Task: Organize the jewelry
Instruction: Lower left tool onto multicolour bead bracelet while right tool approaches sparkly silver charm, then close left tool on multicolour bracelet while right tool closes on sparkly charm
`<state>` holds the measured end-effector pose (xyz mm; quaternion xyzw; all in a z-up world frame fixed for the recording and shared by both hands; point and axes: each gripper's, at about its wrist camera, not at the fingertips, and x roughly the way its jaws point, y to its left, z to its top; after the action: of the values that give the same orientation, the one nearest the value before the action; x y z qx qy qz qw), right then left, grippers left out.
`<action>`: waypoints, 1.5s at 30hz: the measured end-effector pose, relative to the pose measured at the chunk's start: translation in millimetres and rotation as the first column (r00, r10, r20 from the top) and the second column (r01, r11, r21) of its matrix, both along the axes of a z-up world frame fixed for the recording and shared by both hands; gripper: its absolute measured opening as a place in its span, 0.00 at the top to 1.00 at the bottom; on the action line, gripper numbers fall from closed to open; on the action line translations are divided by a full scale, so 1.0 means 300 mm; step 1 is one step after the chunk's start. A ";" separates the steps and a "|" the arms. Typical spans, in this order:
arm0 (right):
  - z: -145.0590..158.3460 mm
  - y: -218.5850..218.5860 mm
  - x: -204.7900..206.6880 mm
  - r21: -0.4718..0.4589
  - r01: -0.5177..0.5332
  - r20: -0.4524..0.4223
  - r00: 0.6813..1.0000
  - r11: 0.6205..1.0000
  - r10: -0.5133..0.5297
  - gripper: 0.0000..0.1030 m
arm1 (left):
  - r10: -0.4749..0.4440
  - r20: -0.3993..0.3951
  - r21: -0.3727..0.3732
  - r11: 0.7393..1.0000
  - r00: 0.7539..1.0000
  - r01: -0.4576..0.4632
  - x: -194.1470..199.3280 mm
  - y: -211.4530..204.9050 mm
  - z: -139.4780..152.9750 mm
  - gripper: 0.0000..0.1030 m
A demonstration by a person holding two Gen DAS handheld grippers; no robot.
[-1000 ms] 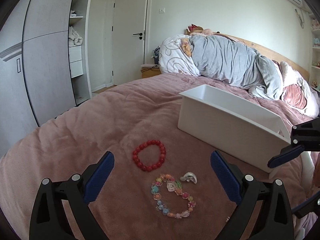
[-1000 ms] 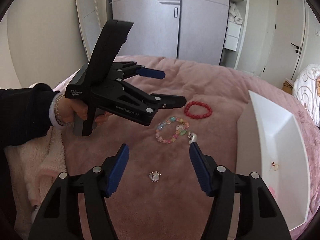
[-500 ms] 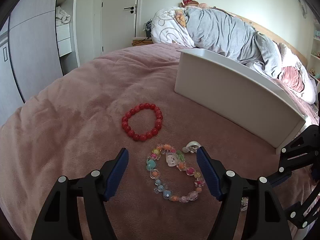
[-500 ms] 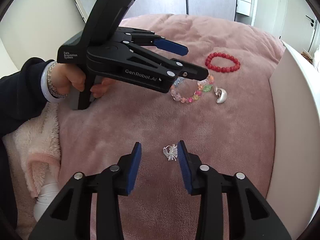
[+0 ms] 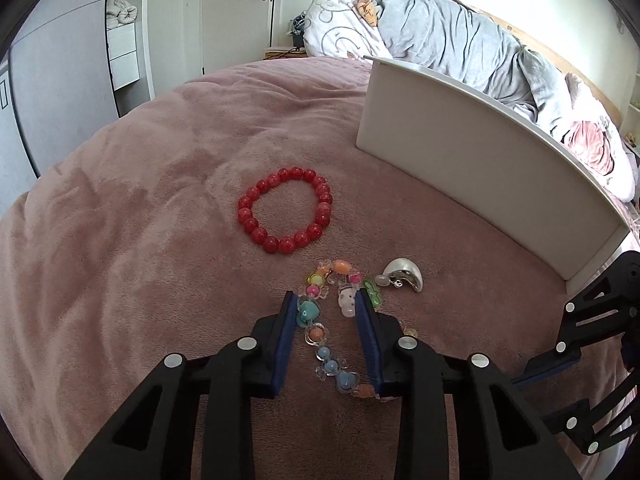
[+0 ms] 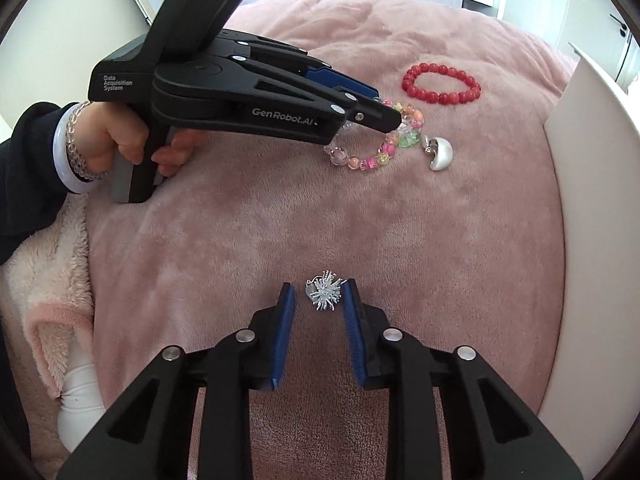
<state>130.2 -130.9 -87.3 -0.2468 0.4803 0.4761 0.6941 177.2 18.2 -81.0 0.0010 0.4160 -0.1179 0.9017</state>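
A colourful bead bracelet (image 5: 326, 354) lies on the pink blanket (image 5: 140, 240). My left gripper (image 5: 325, 300) is low over it, its jaws partly closed around the bracelet's near side; the bracelet also shows in the right wrist view (image 6: 380, 156). A red bead bracelet (image 5: 286, 210) lies beyond it. A silver shell-shaped piece (image 5: 404, 274) lies to the right of the bracelet. In the right wrist view, my right gripper (image 6: 319, 294) has its jaws narrowed around a small silver spiky ornament (image 6: 325, 295), the right pad touching it.
A white box (image 5: 480, 160) stands on the bed to the right of the jewelry, its rim in the right wrist view (image 6: 600, 200). A grey duvet and pillows (image 5: 440, 40) lie behind it. A fluffy pink slipper (image 6: 44, 280) is at the left.
Both grippers have lowered toward the blanket and narrowed their jaws: the left around the colourful bracelet, the right around the silver ornament.
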 end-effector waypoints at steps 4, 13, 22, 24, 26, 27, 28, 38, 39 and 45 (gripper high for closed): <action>-0.007 -0.003 0.002 0.001 0.000 -0.003 1.000 1.000 0.000 0.81 | 0.001 -0.011 -0.011 1.000 1.000 -0.001 0.007 0.003 -0.007 0.83; -0.003 -0.006 -0.010 -0.008 -0.014 0.009 1.000 1.000 0.014 0.81 | 0.010 -0.012 -0.026 1.000 1.000 -0.011 0.004 0.011 -0.009 0.84; 0.036 -0.048 -0.048 -0.007 -0.033 0.043 0.999 0.999 0.033 0.81 | 0.038 0.036 0.012 0.999 0.999 -0.038 -0.050 0.019 0.050 0.84; 0.050 -0.056 -0.063 -0.003 -0.046 0.058 0.997 0.999 0.046 0.81 | 0.044 0.042 0.019 0.999 0.998 -0.045 -0.067 0.019 0.063 0.84; 0.065 -0.064 -0.080 0.002 -0.058 0.078 0.995 0.998 0.057 0.81 | 0.049 0.050 0.037 0.998 0.998 -0.051 -0.084 0.019 0.077 0.84; 0.073 -0.071 -0.090 0.006 -0.061 0.085 0.995 0.998 0.061 0.81 | 0.050 0.055 0.042 0.998 0.997 -0.052 -0.091 0.016 0.085 0.84; 0.081 -0.078 -0.097 0.011 -0.063 0.091 0.994 0.998 0.062 0.81 | 0.051 0.060 0.046 0.997 0.997 -0.054 -0.099 0.015 0.093 0.84; 0.211 -0.162 -0.128 0.120 -0.054 0.152 0.988 0.991 0.035 0.81 | 0.069 0.122 0.046 0.996 0.990 -0.075 -0.162 0.001 0.204 0.84; 0.229 -0.171 -0.129 0.133 -0.054 0.160 0.987 0.990 0.032 0.81 | 0.068 0.123 0.048 0.996 0.990 -0.074 -0.164 -0.002 0.215 0.84; 0.312 -0.210 -0.124 0.191 -0.032 0.188 0.982 0.981 -0.005 0.81 | 0.070 0.123 0.054 0.996 0.990 -0.077 -0.164 -0.016 0.261 0.84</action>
<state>93.1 -193.8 6.4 -0.2253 0.3625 0.4999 0.7536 127.9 13.3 -2.8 0.0194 0.3637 -0.0721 0.9285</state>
